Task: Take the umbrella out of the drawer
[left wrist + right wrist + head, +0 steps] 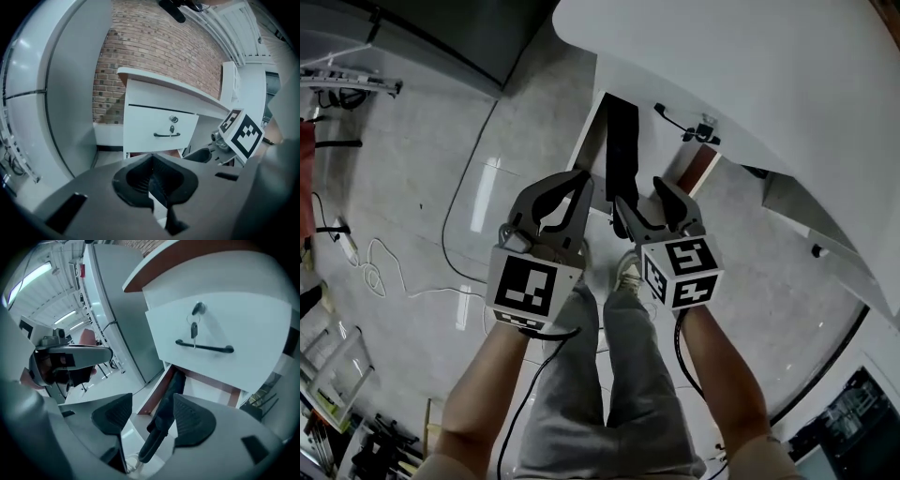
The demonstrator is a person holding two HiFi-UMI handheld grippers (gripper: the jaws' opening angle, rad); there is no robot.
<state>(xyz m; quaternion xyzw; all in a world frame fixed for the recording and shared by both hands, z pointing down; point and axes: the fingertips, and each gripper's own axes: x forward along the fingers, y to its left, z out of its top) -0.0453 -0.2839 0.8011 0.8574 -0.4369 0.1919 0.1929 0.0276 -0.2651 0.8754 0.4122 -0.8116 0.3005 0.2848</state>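
**One umbrella in the open drawer, two claws above it**

There is one umbrella (pixel 622 150), black and folded. It lies lengthwise in the open bottom drawer (pixel 584 141), under the white counter (pixel 722 66). Nothing touches it.

The cabinet shows two drawers. The upper drawer (pixel 220 329) is closed. It carries one dark bar handle (pixel 204 347) and one lock with a key (pixel 193 329) hanging from it. The lower one is pulled out, with the umbrella running along its left side.

Two claws hang side by side in front of the drawers, both pointing down toward the open one.

- **Left claw** (pixel 581 180): its two jaws are together at the tips, with only a thin slit between the pads and nothing in them.
- **Right claw** (pixel 642 199): its two jaws stand wide apart. In the right gripper view the umbrella's dark length shows through the gap, but it lies beyond the pads and clear of both.

Each claw bears one marker cube, so there are two: the left cube (pixel 525 286) and the right cube (pixel 682 270).

Below them are the person's two forearms, two grey trouser legs (pixel 619 375) and one shoe (pixel 628 272) on the pale tiled floor (pixel 422 187). A white cable (pixel 375 267) lies coiled at the left of the floor. A brick wall (pixel 154 51) stands behind the counter.
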